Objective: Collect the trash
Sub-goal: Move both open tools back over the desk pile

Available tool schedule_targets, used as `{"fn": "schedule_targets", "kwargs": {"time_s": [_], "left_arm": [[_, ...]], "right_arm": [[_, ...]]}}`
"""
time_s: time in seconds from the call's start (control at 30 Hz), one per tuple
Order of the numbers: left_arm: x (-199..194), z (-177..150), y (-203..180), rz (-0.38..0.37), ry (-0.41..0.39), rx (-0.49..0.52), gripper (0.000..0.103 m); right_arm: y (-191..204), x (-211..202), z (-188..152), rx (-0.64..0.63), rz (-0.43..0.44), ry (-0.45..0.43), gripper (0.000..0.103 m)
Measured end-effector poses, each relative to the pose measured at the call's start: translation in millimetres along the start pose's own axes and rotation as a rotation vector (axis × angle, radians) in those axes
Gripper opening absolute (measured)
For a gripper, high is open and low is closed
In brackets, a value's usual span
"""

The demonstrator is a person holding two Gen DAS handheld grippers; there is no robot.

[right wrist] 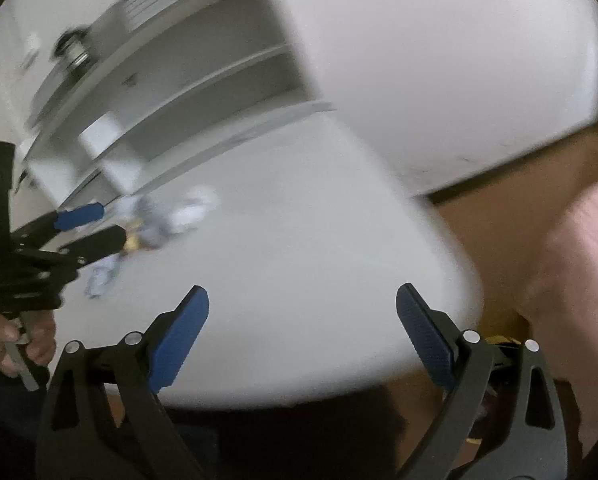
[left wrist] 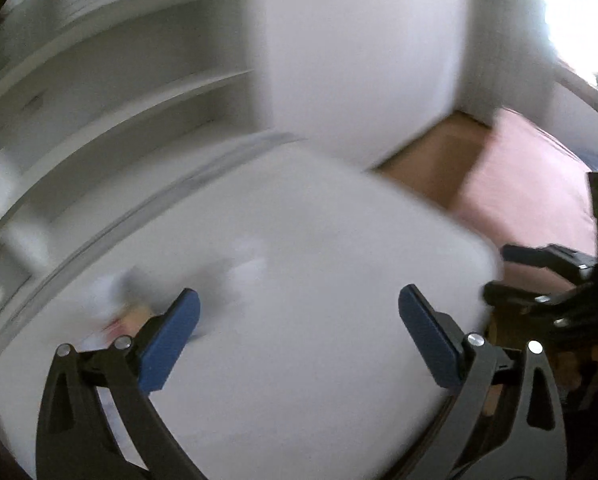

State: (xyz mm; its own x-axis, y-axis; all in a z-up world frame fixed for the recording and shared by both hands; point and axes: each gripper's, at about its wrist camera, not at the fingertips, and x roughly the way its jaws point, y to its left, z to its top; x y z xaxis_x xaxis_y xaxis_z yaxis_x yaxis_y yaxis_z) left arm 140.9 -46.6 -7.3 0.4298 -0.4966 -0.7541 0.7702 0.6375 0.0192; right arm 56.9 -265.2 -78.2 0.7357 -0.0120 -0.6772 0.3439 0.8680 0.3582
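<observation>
Both views are motion-blurred. Crumpled white paper scraps [right wrist: 191,208] and a yellowish piece [right wrist: 133,240] lie on the far left part of a white table [right wrist: 319,220]. Another crumpled scrap [right wrist: 101,274] lies nearer. My left gripper [left wrist: 299,296] hangs open above the table [left wrist: 299,380], with blurred pinkish trash [left wrist: 117,322] beside its left finger. My right gripper [right wrist: 303,292] is open and empty over the table's near edge. From the right wrist the left gripper [right wrist: 103,224] shows close to the scraps. The right gripper [left wrist: 503,272] appears at the table's right corner.
White open shelves [left wrist: 119,92] stand behind the table, next to a tall white cabinet [left wrist: 359,48]. Brown floor [right wrist: 499,216] and a pink surface [left wrist: 531,184] lie to the right. A hand [right wrist: 27,344] grips the left tool's handle.
</observation>
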Motion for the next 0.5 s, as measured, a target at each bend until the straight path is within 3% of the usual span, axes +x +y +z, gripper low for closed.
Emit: {"fn": "schedule_targets", "kwargs": {"time_s": [0.17, 0.37, 0.5], "left_arm": [[-1.0, -42.6, 90.5, 0.154, 0.064, -0.125, 0.096], [19.0, -63.6, 129.6, 0.141, 0.105, -0.184, 0.096], [25.2, -65.3, 134.6, 0.107, 0.107, -0.171, 0.091]], "right_arm": [[85.3, 54.8, 14.4, -0.126, 0.107, 0.068, 0.092], [150.6, 83.2, 25.2, -0.250, 0.133, 0.114, 0.092], [151.4, 91.2, 37.6, -0.243, 0.102, 0.105, 0.092]]}}
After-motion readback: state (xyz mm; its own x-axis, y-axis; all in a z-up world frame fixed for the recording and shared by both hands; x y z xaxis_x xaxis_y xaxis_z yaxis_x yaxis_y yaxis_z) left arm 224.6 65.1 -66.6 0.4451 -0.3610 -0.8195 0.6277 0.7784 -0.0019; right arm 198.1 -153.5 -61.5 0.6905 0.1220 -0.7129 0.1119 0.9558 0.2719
